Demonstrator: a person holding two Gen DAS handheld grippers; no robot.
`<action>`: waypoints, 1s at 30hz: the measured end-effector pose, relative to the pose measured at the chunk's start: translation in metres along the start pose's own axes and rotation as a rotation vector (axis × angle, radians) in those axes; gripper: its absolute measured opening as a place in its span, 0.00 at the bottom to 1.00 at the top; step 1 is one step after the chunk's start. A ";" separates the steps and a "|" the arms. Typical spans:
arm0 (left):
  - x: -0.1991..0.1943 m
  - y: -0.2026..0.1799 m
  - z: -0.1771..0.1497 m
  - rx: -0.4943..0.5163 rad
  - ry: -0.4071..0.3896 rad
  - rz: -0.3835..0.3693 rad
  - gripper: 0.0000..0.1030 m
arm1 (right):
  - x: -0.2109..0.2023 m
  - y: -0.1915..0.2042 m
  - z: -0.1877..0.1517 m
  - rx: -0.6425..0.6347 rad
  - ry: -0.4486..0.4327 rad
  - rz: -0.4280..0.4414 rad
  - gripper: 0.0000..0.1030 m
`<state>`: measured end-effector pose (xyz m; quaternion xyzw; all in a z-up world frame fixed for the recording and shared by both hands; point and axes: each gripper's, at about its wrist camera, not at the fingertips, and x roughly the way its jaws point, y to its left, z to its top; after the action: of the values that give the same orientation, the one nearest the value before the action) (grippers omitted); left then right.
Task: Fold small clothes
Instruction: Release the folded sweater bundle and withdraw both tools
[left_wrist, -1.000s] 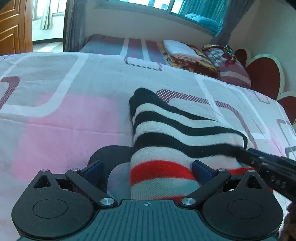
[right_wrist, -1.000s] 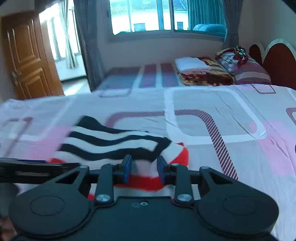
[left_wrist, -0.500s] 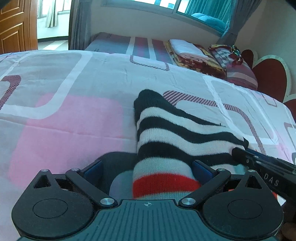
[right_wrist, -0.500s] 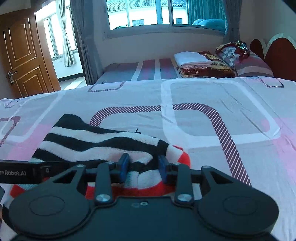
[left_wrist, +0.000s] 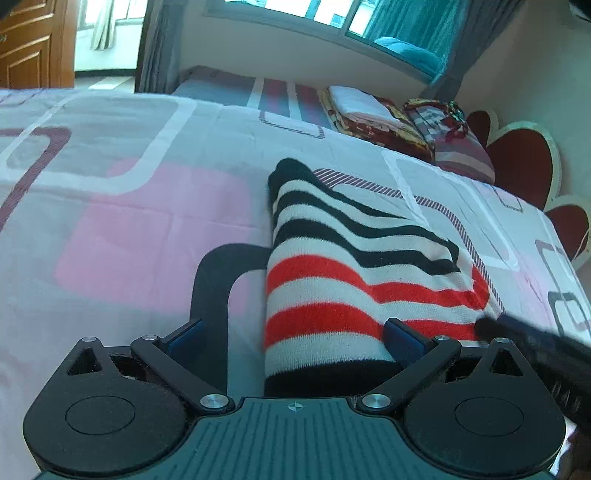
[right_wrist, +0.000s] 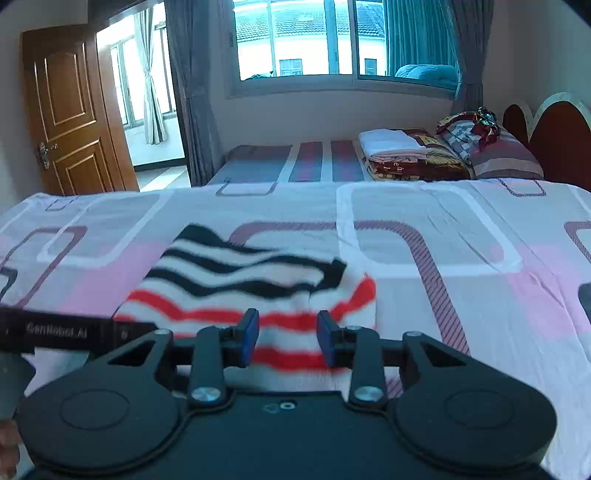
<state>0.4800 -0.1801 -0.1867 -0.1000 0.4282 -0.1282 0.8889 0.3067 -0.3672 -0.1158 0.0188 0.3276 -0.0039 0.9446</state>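
A small knitted garment (left_wrist: 354, 269) with black, white and red stripes lies folded on the bed. It also shows in the right wrist view (right_wrist: 251, 280). My left gripper (left_wrist: 293, 339) is open wide, its jaws standing over the garment's near left edge without holding it. My right gripper (right_wrist: 288, 338) is open, its blue pads a hand's width apart just above the garment's near red stripes. The right gripper's body crosses the lower right of the left wrist view (left_wrist: 543, 350). The left gripper's body crosses the left of the right wrist view (right_wrist: 66, 332).
The bed sheet (right_wrist: 461, 258) is pink, grey and white with rounded rectangle prints. Folded blankets (right_wrist: 406, 155) and a pillow (right_wrist: 495, 147) lie on the second bed by the window. A red heart-shaped headboard (left_wrist: 517, 162) is at the right. A wooden door (right_wrist: 70, 110) stands at the left.
My right gripper has opened, let go of the garment and drawn back. The garment now lies lower and flatter with more red stripes showing. My left gripper stays open.
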 end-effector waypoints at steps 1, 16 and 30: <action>0.001 0.000 -0.001 -0.009 0.003 0.001 0.98 | -0.002 0.001 -0.004 0.004 0.006 0.001 0.32; -0.022 -0.007 -0.010 0.051 -0.017 0.006 0.99 | -0.007 0.002 -0.016 0.014 0.034 -0.028 0.32; -0.028 -0.014 -0.034 0.114 -0.012 0.026 1.00 | -0.018 0.008 -0.043 0.003 0.071 -0.020 0.32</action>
<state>0.4346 -0.1871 -0.1830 -0.0445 0.4161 -0.1402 0.8973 0.2663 -0.3575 -0.1384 0.0169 0.3611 -0.0133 0.9323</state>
